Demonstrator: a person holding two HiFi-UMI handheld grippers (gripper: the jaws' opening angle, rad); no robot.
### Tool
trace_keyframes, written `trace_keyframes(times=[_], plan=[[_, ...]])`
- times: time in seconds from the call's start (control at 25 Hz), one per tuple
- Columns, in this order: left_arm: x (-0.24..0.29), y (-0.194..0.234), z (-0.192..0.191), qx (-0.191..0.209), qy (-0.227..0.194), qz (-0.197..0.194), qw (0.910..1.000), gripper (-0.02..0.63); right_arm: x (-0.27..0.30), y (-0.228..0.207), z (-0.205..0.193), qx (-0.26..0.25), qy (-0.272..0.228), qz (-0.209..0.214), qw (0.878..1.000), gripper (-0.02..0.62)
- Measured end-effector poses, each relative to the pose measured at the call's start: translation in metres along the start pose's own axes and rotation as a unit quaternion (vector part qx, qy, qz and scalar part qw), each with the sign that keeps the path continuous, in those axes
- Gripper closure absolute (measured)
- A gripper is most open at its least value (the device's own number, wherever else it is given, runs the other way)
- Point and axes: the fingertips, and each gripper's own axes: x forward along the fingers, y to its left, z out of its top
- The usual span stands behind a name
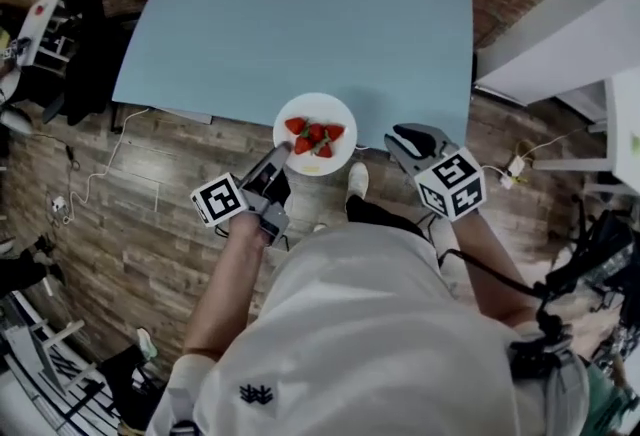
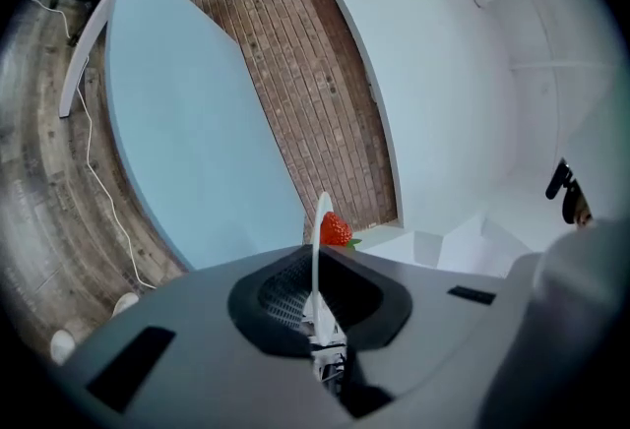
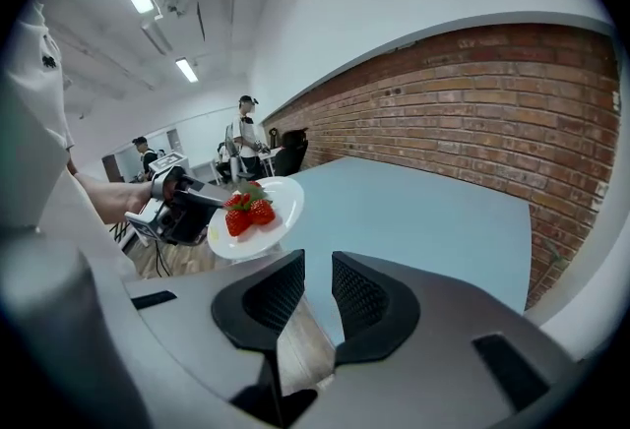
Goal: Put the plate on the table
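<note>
1. Plate [image 1: 338,112] is held by its near rim in the left gripper [image 1: 279,162]. The thin white edge is seen pinched between the jaws in the left gripper view [image 2: 315,255].
2. Plate is positioned over the near edge of the light-blue table [image 1: 300,14], part over the tabletop and part over the wood floor [image 1: 180,154]. In the right gripper view it is seen roughly level [image 3: 279,209] and appears clear of the tabletop [image 3: 423,211].
3. Strawberries [image 1: 314,136] are piled at the plate's centre; one is visible past the rim in the left gripper view [image 2: 336,229].
4. Right gripper [image 1: 408,140] is held just right of the plate, apart from it. Its jaws are parted by a narrow gap with nothing between them [image 3: 317,272].
5. Brick wall [image 3: 472,112] is seen behind the table.
</note>
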Motion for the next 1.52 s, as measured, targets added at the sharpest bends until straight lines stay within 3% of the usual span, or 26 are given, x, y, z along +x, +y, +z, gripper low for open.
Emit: trace_keyframes(times=[0.16,0.36,0.6,1.04,1.52], plan=[[0.035,0.001,0.022,-0.012,-0.002,0.002,0.9999,0.595,0.010,-0.037,0.010,0.005,0.000,0.002,1.000,0.520],[0.087,0.015,0.060,0.001,0.011,0.014,0.9998,0.595,0.036,-0.091,0.016,0.014,0.016,0.005,1.000,0.520],[0.136,0.043,0.098,-0.009,0.036,0.034,0.9987,0.595,0.057,-0.119,0.014,0.045,0.038,-0.009,0.998,0.520],[0.222,0.111,0.176,0.012,0.124,0.017,0.9921,0.595,0.103,-0.135,0.057,0.085,0.063,-0.094,0.990,0.520],[0.278,0.187,0.191,-0.010,0.185,0.035,0.9820,0.595,0.166,-0.141,0.060,0.113,0.116,-0.142,0.977,0.520]])
